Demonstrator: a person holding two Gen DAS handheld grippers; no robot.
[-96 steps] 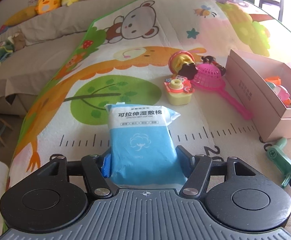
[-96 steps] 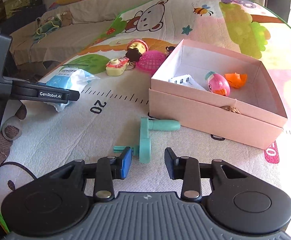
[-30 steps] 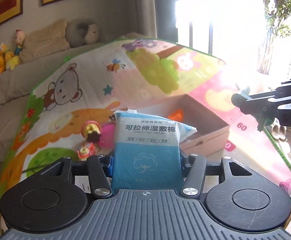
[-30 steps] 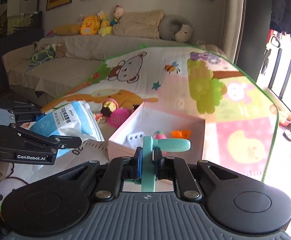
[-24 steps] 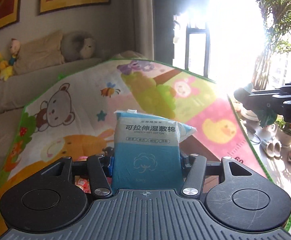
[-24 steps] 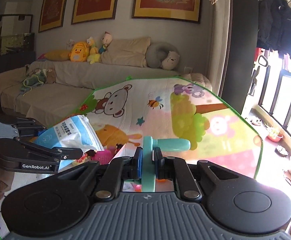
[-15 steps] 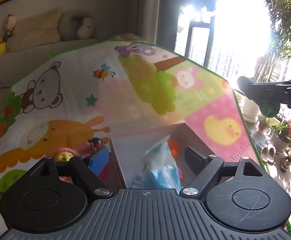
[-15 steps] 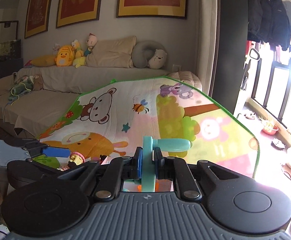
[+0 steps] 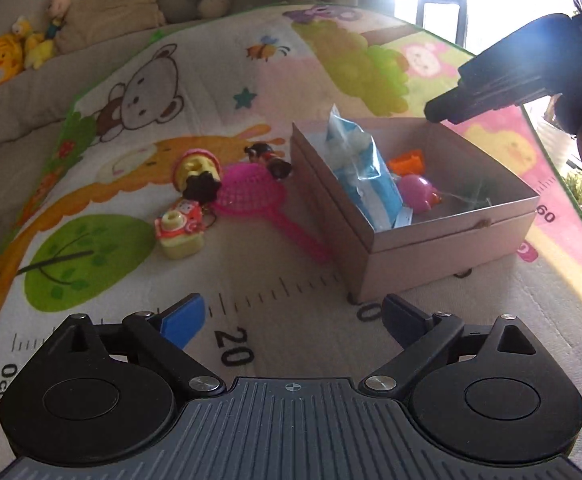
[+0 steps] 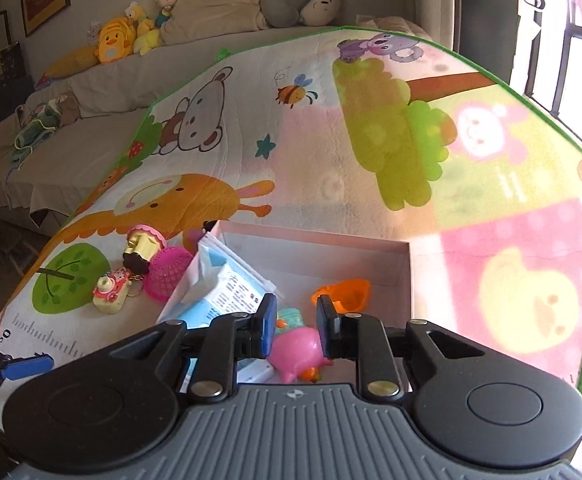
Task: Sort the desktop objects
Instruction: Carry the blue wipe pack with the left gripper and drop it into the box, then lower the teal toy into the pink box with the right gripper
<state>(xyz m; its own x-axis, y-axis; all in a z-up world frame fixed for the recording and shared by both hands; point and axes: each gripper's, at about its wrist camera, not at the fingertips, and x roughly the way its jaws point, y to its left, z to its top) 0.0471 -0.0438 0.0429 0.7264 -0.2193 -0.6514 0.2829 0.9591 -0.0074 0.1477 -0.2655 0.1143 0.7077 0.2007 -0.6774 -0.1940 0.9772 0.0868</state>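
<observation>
The pink cardboard box (image 9: pixel 447 248) stands on the play mat. The blue cotton pack (image 9: pixel 365 172) leans inside it against the left wall, beside a pink toy (image 9: pixel 415 192) and an orange piece (image 9: pixel 407 162). My left gripper (image 9: pixel 293 320) is open and empty, low over the mat in front of the box. My right gripper (image 10: pixel 293 326) is open and empty above the box (image 10: pixel 405 276); the pack (image 10: pixel 227 296), pink toy (image 10: pixel 295 350), orange piece (image 10: pixel 349 290) and a bit of the teal toy (image 10: pixel 291 314) lie below it.
Left of the box lie a pink strainer (image 9: pixel 251 194), a yellow-pink camera toy (image 9: pixel 179 230), a cupcake toy (image 9: pixel 197 170) and a small dark figure (image 9: pixel 271 158). A sofa with plush toys (image 10: pixel 111 46) runs behind the mat. The right gripper's body (image 9: pixel 531 68) hangs over the box's far corner.
The left gripper let the cotton pack fall into the box and drew back low over the mat. The right gripper opened and released the teal toy into the box.
</observation>
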